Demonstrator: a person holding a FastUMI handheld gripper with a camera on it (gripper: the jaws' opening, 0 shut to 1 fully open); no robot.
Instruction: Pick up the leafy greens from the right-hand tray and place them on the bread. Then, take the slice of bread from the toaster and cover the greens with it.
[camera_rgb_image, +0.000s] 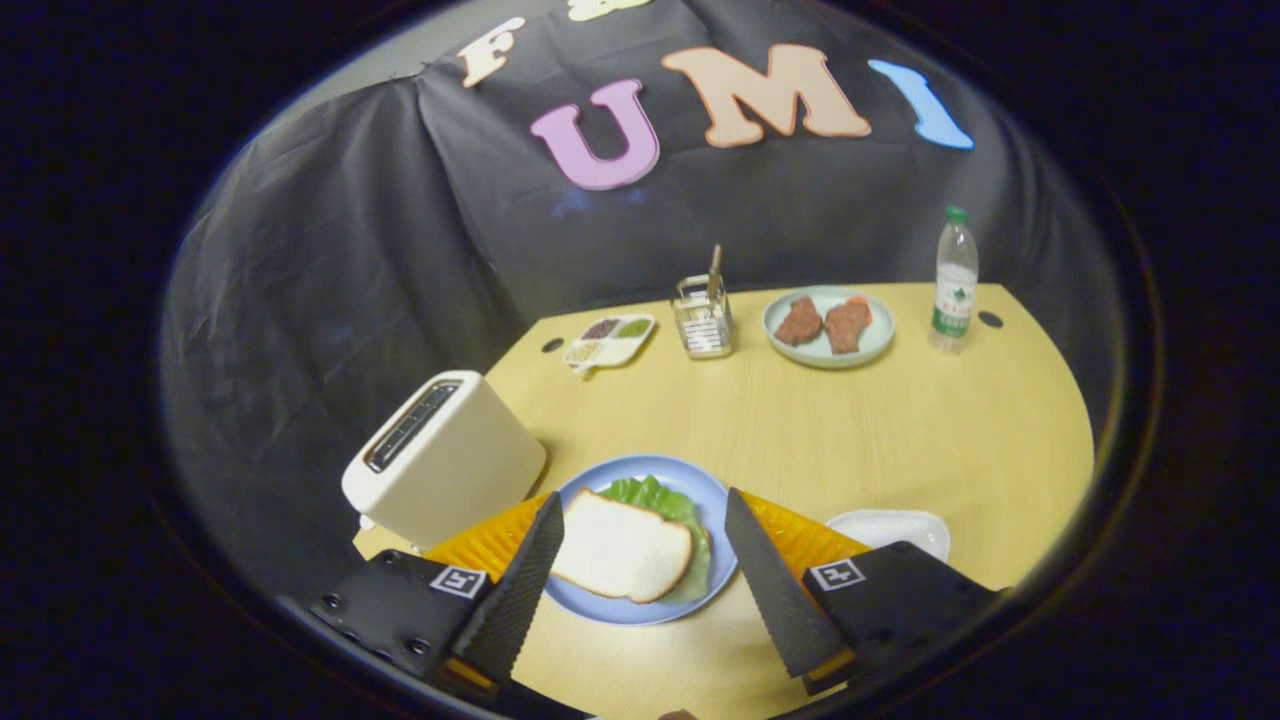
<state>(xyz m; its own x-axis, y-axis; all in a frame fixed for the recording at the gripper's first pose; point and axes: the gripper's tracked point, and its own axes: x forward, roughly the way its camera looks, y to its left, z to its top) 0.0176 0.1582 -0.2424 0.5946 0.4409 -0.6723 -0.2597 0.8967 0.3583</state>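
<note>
Big picture first: the yellow worktop (900, 440) spreads wide, and the cream toaster (445, 460) sits at about ten o'clock from the tool (645, 575), its slot looking dark from here; whether anything is left inside I cannot tell. Next, the orange mat (800, 535) peeks out either side of the blue plate (700, 490), which lies dead ahead at twelve o'clock, right between the fingers. On that plate, the slice of bread (620, 548) is lying flat on the leafy greens (655, 497), green frill poking out along its far and right edges. So the cover looks already on. The slice's long axis runs roughly from ten to four o'clock across the plate. The tool is spread wide, fingers apart either side of the plate, pinching nothing and seemingly above it. Just past the right finger, at two o'clock, sits the white tray (890, 528). Far back: a meat plate (828, 352), a water bottle (955, 280), a utensil holder (702, 318), a small condiment dish (610, 340).
</note>
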